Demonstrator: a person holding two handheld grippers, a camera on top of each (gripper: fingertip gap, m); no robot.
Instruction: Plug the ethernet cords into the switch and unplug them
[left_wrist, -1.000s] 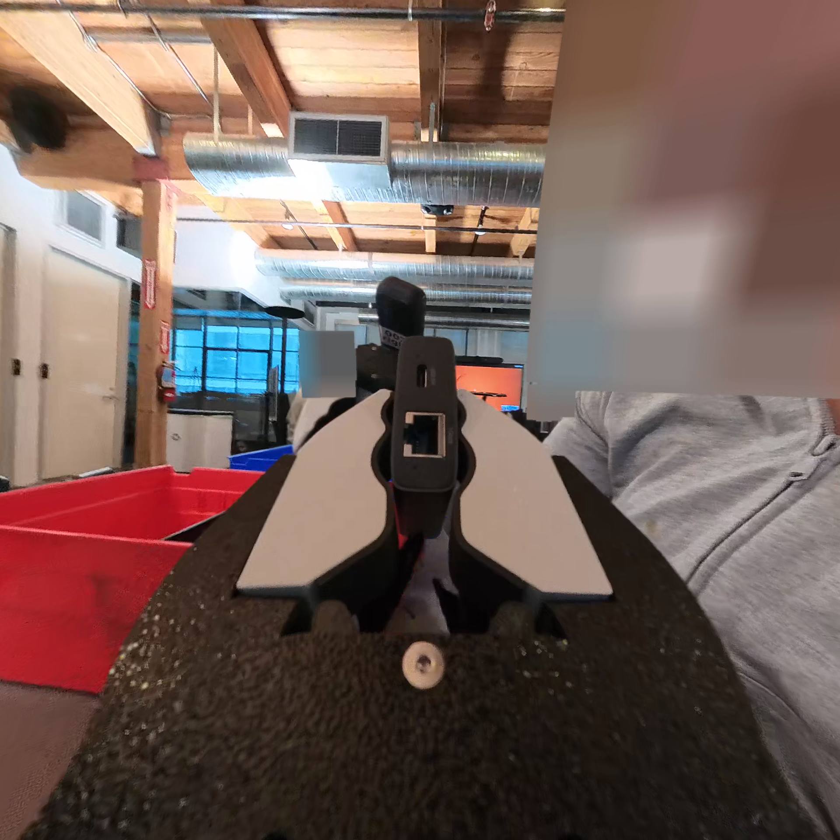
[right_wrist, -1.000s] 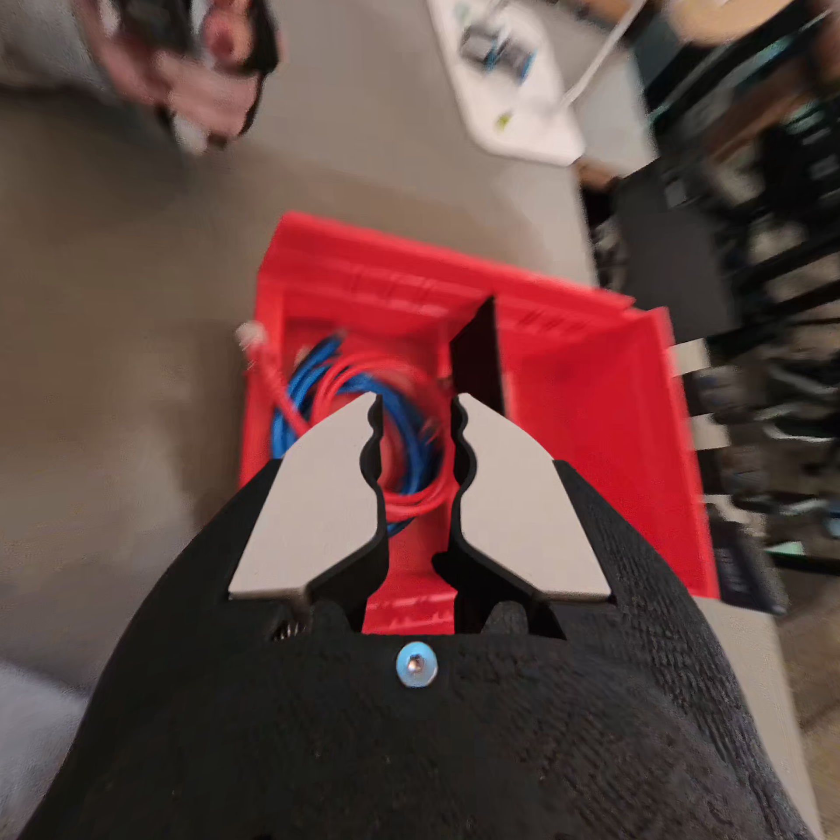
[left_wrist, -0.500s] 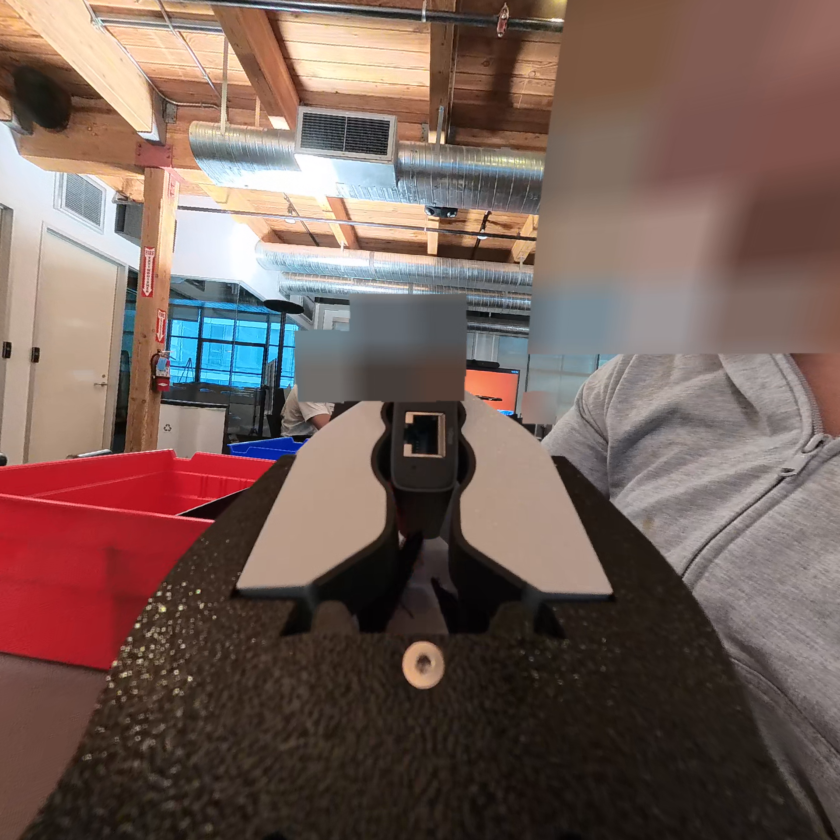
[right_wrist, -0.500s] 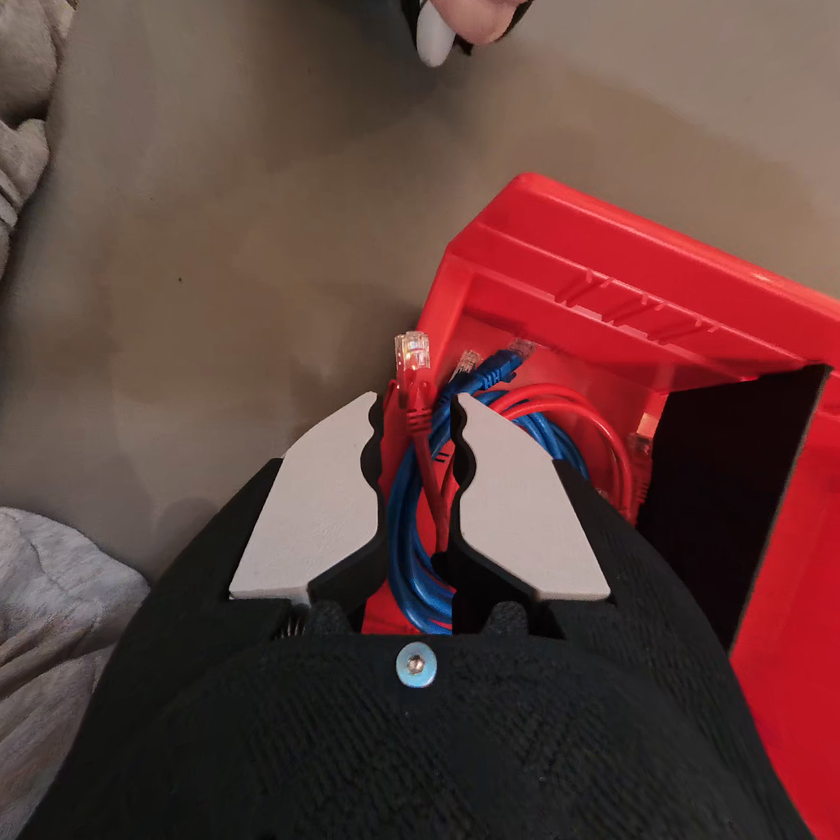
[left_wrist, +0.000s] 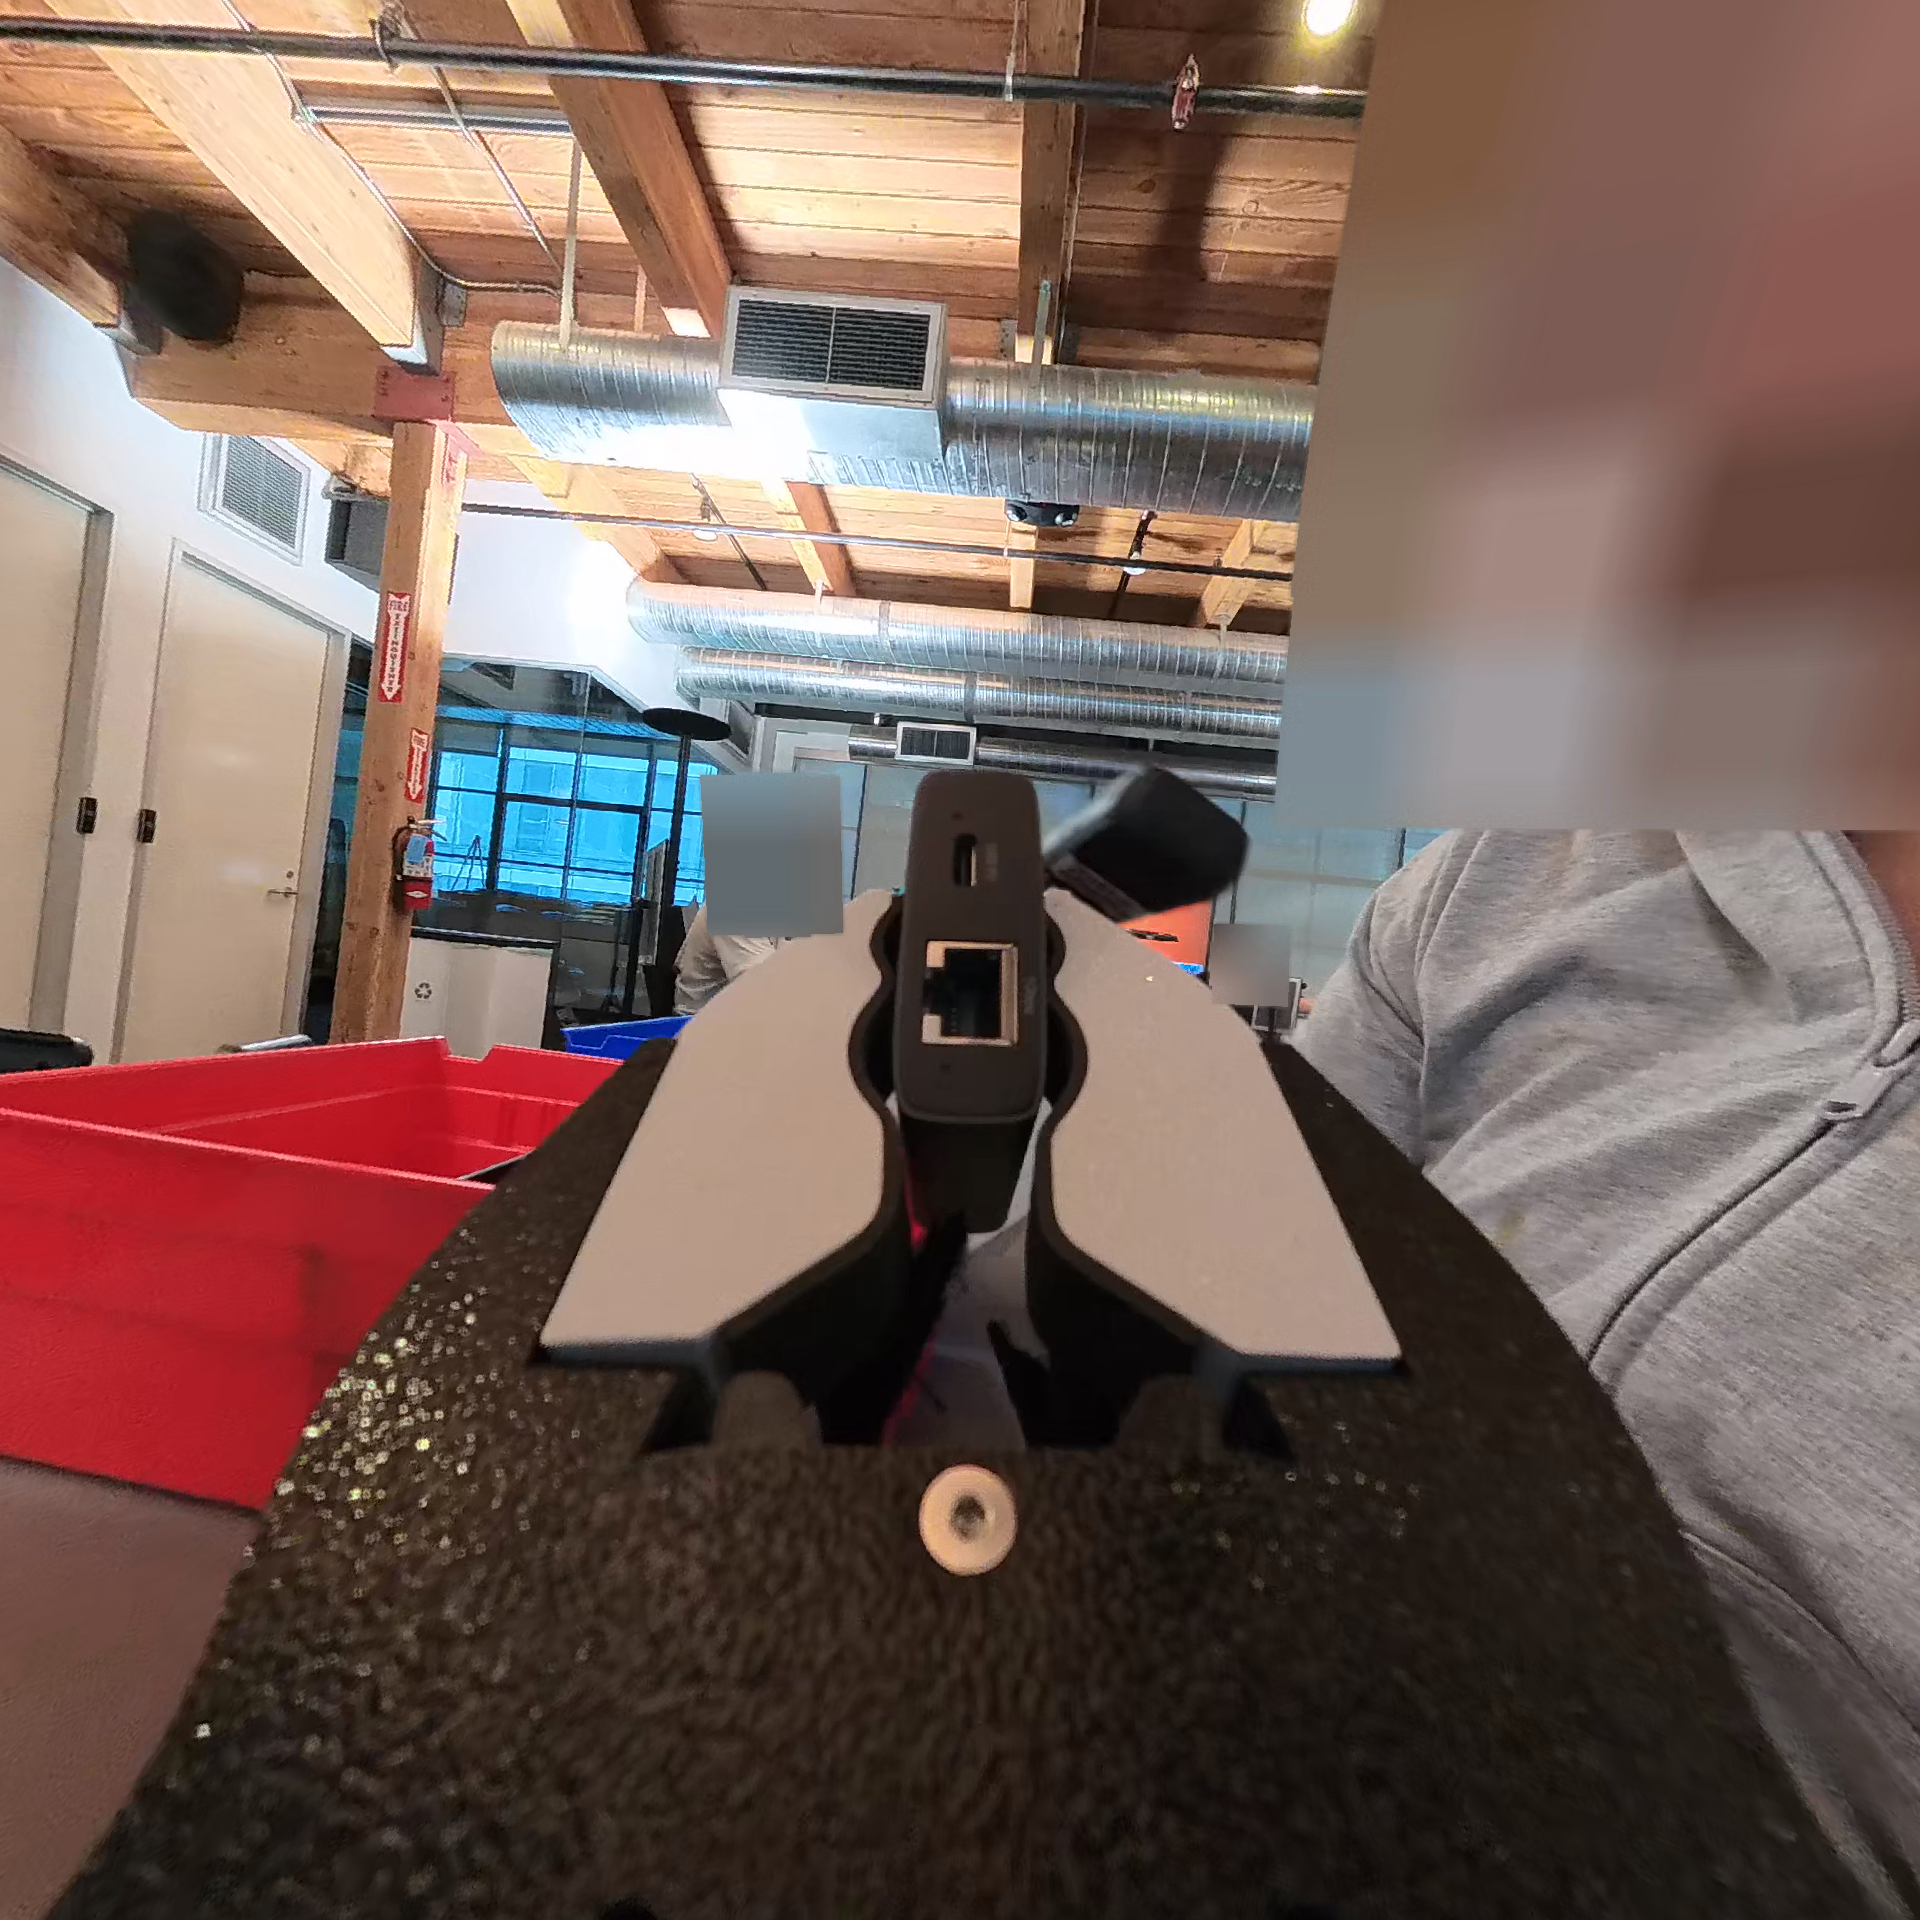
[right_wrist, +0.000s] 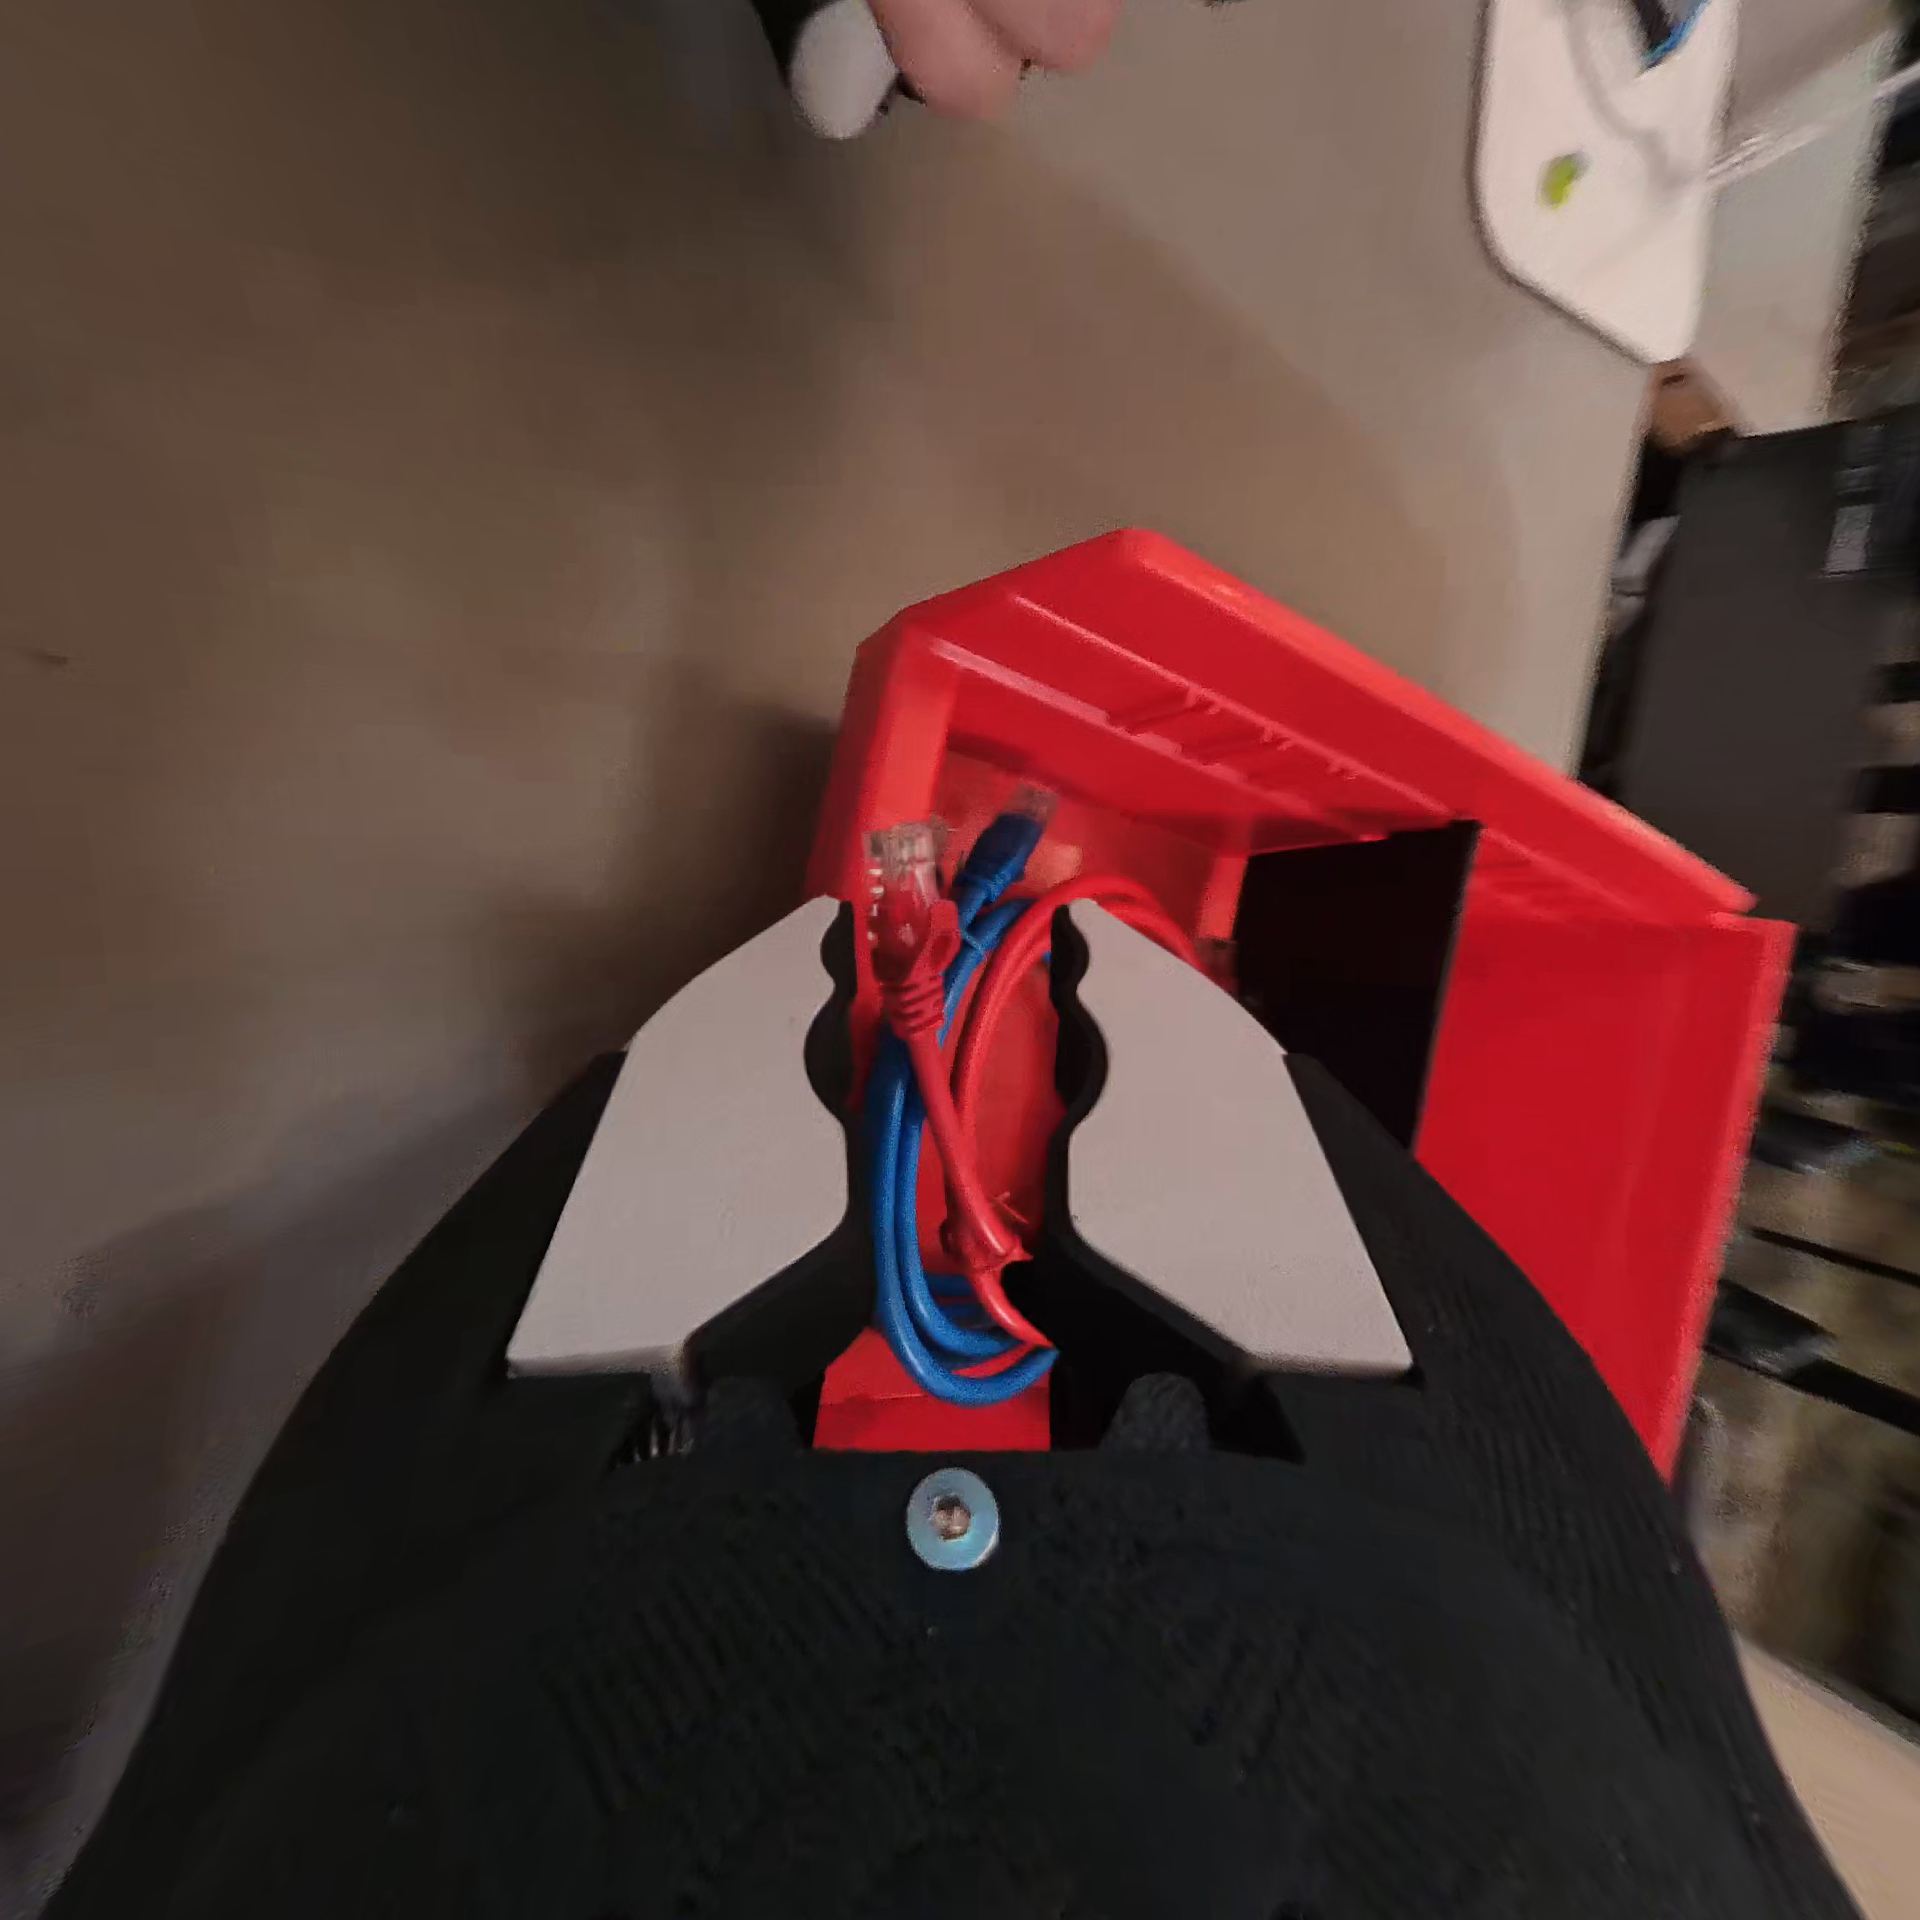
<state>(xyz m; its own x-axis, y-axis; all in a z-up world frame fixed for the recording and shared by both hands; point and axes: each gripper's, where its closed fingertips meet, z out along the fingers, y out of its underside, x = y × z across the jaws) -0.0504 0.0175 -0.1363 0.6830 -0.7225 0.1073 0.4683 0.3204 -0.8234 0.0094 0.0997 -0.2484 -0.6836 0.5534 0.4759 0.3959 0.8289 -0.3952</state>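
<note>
My left gripper (left_wrist: 966, 925) is shut on a black adapter (left_wrist: 968, 1049), held upright with its network port facing the camera. A blurred black part (left_wrist: 1153, 847) shows behind the adapter's top. My right gripper (right_wrist: 951, 914) hovers over the near left corner of a red bin (right_wrist: 1558, 1091). Its jaws are apart, one on each side of a red cable (right_wrist: 914, 997) and a coiled blue cable (right_wrist: 894, 1195). The red cable's clear plug (right_wrist: 902, 847) stands up by the left fingertip. I cannot tell whether a finger touches it.
A black divider (right_wrist: 1351, 966) splits the red bin, which also shows at the left of the left wrist view (left_wrist: 208, 1195). A person in a grey hoodie (left_wrist: 1662, 1195) is close on the right. A hand (right_wrist: 977, 42) and a white object (right_wrist: 1600, 187) lie beyond on the brown table (right_wrist: 416, 520). The left gripper's tips are roughly 15 cm from the right gripper's.
My right gripper came down to the bin's corner, so the red and blue cables now lie between its jaws. My left gripper tilted a little with the adapter still in it.
</note>
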